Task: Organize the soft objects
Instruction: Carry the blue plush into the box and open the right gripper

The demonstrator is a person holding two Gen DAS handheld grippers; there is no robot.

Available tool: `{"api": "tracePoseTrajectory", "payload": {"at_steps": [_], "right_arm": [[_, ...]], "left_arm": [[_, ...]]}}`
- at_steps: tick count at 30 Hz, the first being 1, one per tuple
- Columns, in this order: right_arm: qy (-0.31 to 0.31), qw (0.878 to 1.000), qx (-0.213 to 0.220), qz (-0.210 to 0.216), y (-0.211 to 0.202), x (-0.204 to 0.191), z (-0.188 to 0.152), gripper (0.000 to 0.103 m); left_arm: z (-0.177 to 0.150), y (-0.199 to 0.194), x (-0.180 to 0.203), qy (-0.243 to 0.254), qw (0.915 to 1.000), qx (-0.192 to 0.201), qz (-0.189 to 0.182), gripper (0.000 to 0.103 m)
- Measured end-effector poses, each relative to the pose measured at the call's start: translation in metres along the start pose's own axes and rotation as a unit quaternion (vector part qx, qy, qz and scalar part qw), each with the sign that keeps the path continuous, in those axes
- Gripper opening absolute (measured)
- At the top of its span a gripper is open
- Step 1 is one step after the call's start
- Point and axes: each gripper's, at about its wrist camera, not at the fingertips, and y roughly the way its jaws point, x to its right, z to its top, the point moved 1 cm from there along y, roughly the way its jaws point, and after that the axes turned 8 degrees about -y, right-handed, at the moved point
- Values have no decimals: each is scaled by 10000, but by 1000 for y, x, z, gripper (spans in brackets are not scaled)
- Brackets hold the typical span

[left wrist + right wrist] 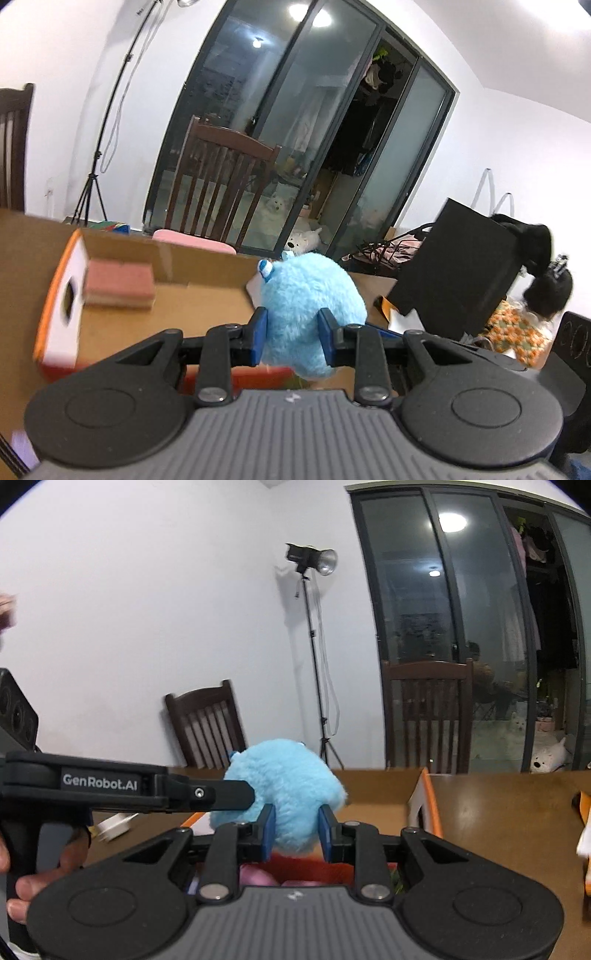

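Fingers on both grippers, left (291,336) & right (297,832), clamped on the fluffy blue plush (310,314), held up over the cardboard box (207,266) w/ a pink sponge (120,284) inside.

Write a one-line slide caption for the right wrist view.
Both grippers, right and left, clamp a fluffy blue plush toy above an open cardboard box.

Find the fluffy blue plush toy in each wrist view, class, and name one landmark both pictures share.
Left wrist view: the blue plush toy sits at centre, pinched between the left gripper.
Right wrist view: centre again, pinched by the right gripper, the left gripper reaching in from the left.
Shared landmark: the dark-framed glass doors.
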Motion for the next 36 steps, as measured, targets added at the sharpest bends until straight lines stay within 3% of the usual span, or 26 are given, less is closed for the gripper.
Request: {"api": "tracePoseTrajectory", "payload": {"at_steps": [5, 10, 16, 20, 23, 27, 32, 36], "right_arm": [[252, 9989, -367, -122, 88, 56, 27, 24], [576, 9923, -1070, -235, 179, 100, 22, 21], [126, 9800, -1871, -661, 244, 112, 11, 22], [-91, 9717, -2230, -773, 258, 108, 11, 22], [-94, 9684, -2380, -744, 261, 108, 10, 28], [-351, 9651, -2456, -840, 263, 102, 10, 32], [-534, 9609, -2574, -874, 261, 93, 8, 37], [-312, 9671, -2374, -859, 243, 95, 21, 37]], "left_arm": [[34, 95, -26, -76, 9996, -201, 203, 30], [49, 184, -65, -417, 9941, -829, 564, 30], [48, 241, -76, -157, 9867, -1342, 908, 31], [41, 251, -87, -377, 9838, -1545, 831, 33], [41, 247, -92, -543, 9821, -1615, 805, 38], [41, 238, -81, -274, 9855, -1483, 776, 42], [46, 216, -63, -53, 9828, -1308, 1301, 48], [61, 178, -55, 148, 9832, -1093, 1453, 48]]}}
